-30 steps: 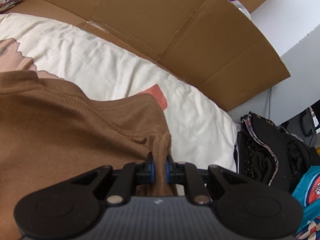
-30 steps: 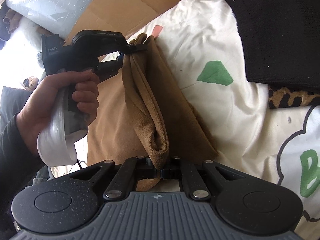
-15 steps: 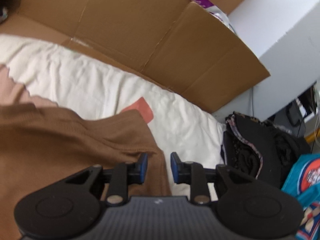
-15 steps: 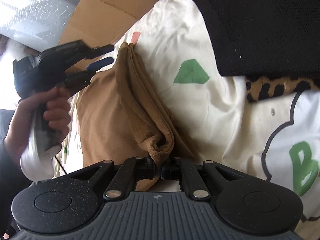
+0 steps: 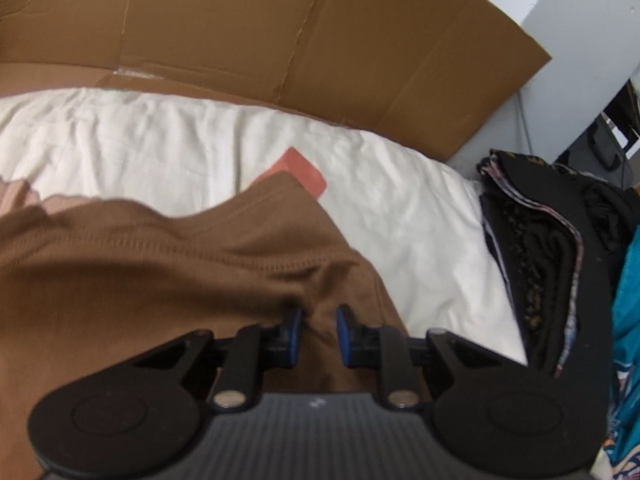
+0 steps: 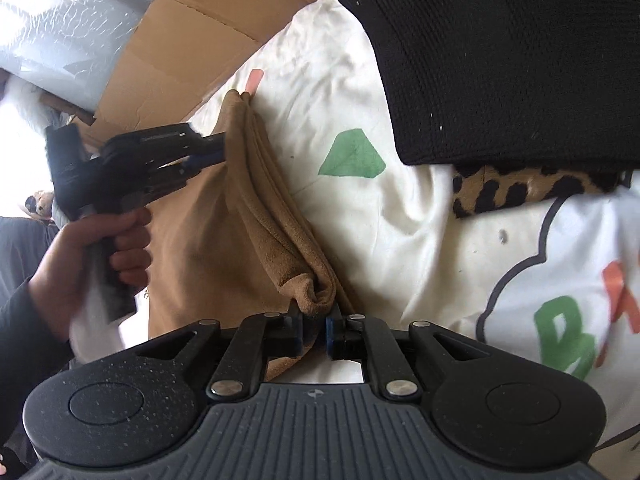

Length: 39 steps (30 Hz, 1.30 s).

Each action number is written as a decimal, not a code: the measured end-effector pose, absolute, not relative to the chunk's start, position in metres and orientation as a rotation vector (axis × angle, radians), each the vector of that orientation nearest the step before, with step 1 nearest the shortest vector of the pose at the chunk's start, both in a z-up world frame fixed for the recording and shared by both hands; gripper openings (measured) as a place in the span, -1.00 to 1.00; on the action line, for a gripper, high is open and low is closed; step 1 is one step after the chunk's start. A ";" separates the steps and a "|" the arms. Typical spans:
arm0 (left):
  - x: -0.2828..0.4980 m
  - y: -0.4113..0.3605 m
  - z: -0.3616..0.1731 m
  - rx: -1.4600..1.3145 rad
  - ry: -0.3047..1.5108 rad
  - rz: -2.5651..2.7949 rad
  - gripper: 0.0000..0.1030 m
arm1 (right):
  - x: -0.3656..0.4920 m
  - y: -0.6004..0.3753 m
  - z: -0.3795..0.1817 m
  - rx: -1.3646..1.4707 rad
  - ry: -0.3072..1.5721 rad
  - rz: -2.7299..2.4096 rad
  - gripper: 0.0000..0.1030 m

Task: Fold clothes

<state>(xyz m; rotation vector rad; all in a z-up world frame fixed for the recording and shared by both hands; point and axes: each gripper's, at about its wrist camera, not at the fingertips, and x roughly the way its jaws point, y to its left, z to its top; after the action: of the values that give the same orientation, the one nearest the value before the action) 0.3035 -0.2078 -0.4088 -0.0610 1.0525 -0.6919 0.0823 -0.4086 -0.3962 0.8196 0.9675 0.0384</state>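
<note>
Soft daylight lit both views evenly. Left of the right tool, the background was blown out to white glare. The folded brown fabric garment [image 5: 152, 280] looked motion-blurred ahead of the left tool. Fisheye bending curved the flattened brown cardboard sheet [image 5: 280, 28] and darkened the corners.

Brown garment [image 5: 152, 280], partly folded.
Soft knit, stitched hem; doubled edge bunched in a ridge, lying on white bedsheet [image 5: 180, 140].

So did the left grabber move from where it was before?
Yes. Against the pink patch, the left gripper slid from the brown cloth's far corner down its fold; its jaws have just been closing with cloth between them.
</note>
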 end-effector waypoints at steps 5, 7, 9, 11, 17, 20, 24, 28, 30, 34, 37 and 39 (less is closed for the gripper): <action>0.324 -0.209 -0.413 -0.081 1.065 -0.651 -0.84 | 0.081 -0.410 -0.383 0.747 0.959 0.028 -0.65; 0.334 -0.208 -0.414 -0.092 1.080 -0.644 -0.92 | 0.079 -0.411 -0.377 0.724 0.952 0.018 -0.62; 0.340 -0.207 -0.414 -0.093 1.092 -0.650 -0.95 | 0.079 -0.414 -0.371 0.715 0.933 0.008 -0.61; 0.342 -0.206 -0.409 -0.085 1.097 -0.659 -0.95 | 0.080 -0.417 -0.366 0.706 0.913 -0.002 -0.55; 0.346 -0.175 -0.382 -0.135 1.071 -0.651 -0.50 | 0.098 -0.419 -0.355 0.699 0.867 0.009 -0.31; 0.353 -0.146 -0.368 -0.121 1.034 -0.609 -0.46 | 0.111 -0.415 -0.351 0.692 0.859 0.026 -0.28; 0.364 -0.108 -0.355 -0.083 1.007 -0.521 -0.29 | 0.129 -0.407 -0.345 0.670 0.872 0.041 -0.24; 0.370 -0.072 -0.345 -0.086 0.989 -0.442 -0.10 | 0.137 -0.400 -0.338 0.655 0.882 0.059 -0.12; 0.369 -0.055 -0.342 -0.101 0.986 -0.412 0.01 | 0.139 -0.397 -0.334 0.627 0.882 0.084 -0.06; 0.360 -0.029 -0.350 -0.131 1.012 -0.372 0.07 | 0.143 -0.397 -0.340 0.639 0.878 0.062 0.04; 0.354 -0.021 -0.364 -0.118 1.049 -0.375 0.07 | 0.151 -0.393 -0.344 0.658 0.883 0.071 0.04; 0.353 -0.018 -0.374 -0.105 1.068 -0.381 0.07 | 0.159 -0.389 -0.347 0.630 0.892 0.084 0.04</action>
<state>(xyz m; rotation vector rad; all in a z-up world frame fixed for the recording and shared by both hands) 0.3531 -0.0182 -0.3736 -0.1047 1.0684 -0.3811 0.1592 -0.3894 -0.3465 0.6298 0.8921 0.0840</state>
